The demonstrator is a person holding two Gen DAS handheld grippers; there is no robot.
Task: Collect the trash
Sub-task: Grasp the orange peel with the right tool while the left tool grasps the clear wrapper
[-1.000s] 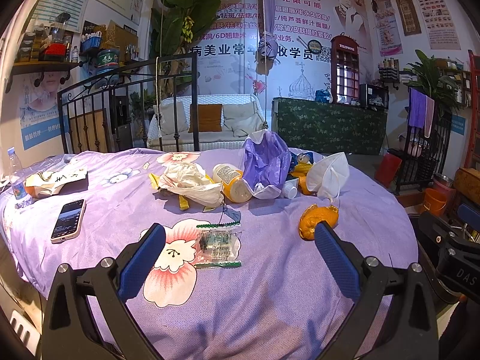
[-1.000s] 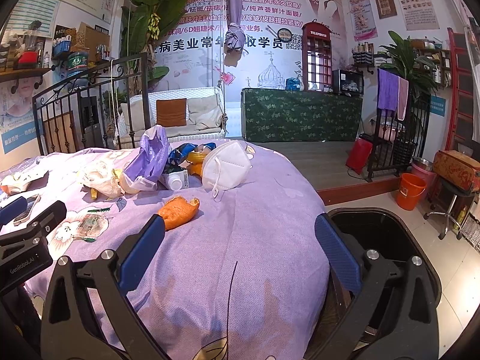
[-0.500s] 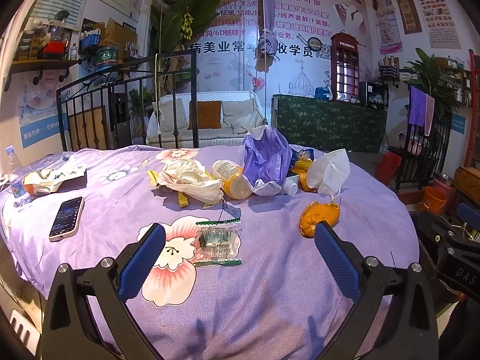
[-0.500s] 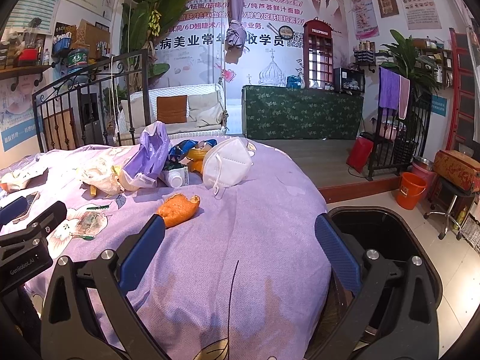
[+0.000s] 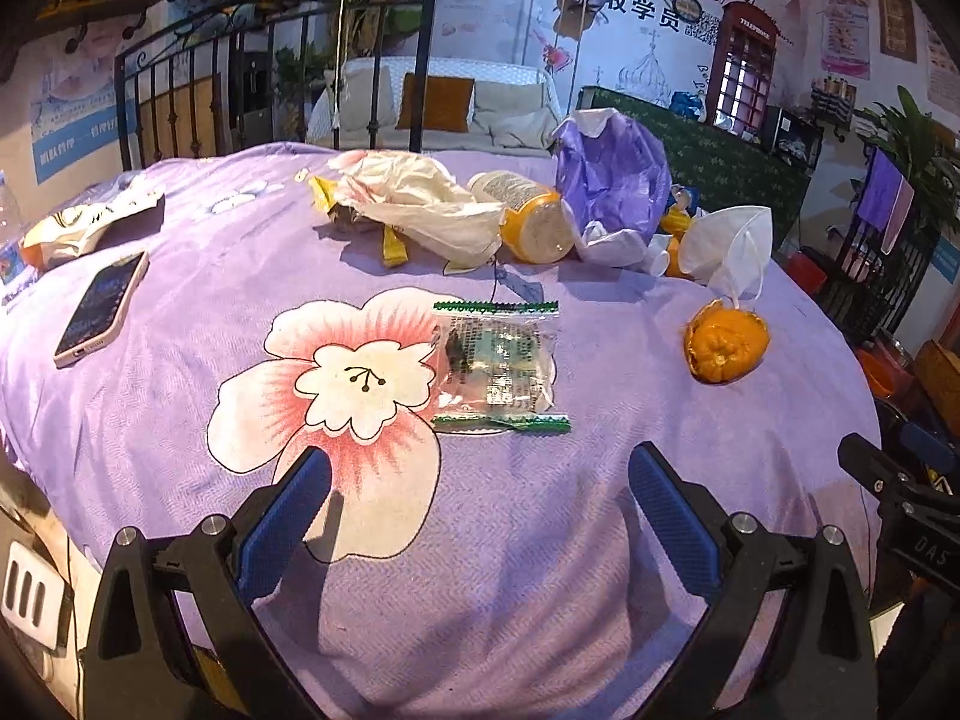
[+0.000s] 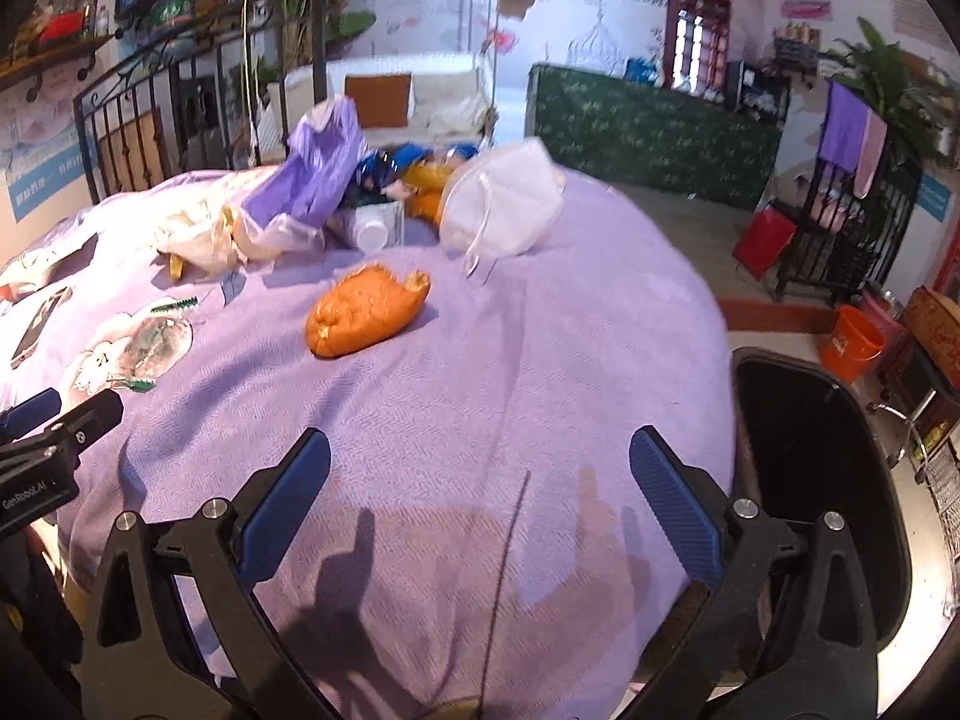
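Observation:
Trash lies on a purple flowered cloth (image 5: 540, 540). A clear green-edged wrapper (image 5: 498, 366) lies just ahead of my left gripper (image 5: 480, 480), which is open and empty. An orange peel (image 5: 726, 342) lies to its right; it also shows in the right wrist view (image 6: 366, 315), ahead and left of my right gripper (image 6: 480, 480), open and empty. Farther back lie a white face mask (image 6: 504, 204), a purple bag (image 5: 612, 180), a yellow-capped bottle (image 5: 528, 219), a white plastic bag (image 5: 420, 204) and a small white bottle (image 6: 375, 225).
A phone (image 5: 102, 309) and a snack packet (image 5: 90, 228) lie at the table's left. A black bin (image 6: 822, 480) stands low beside the table's right edge. An orange bucket (image 6: 852, 345) is on the floor beyond. An iron railing (image 5: 270, 90) stands behind.
Both grippers have moved forward and tilted down toward the table. The wrapper and the orange peel look larger and nearer. Nothing on the table has moved.

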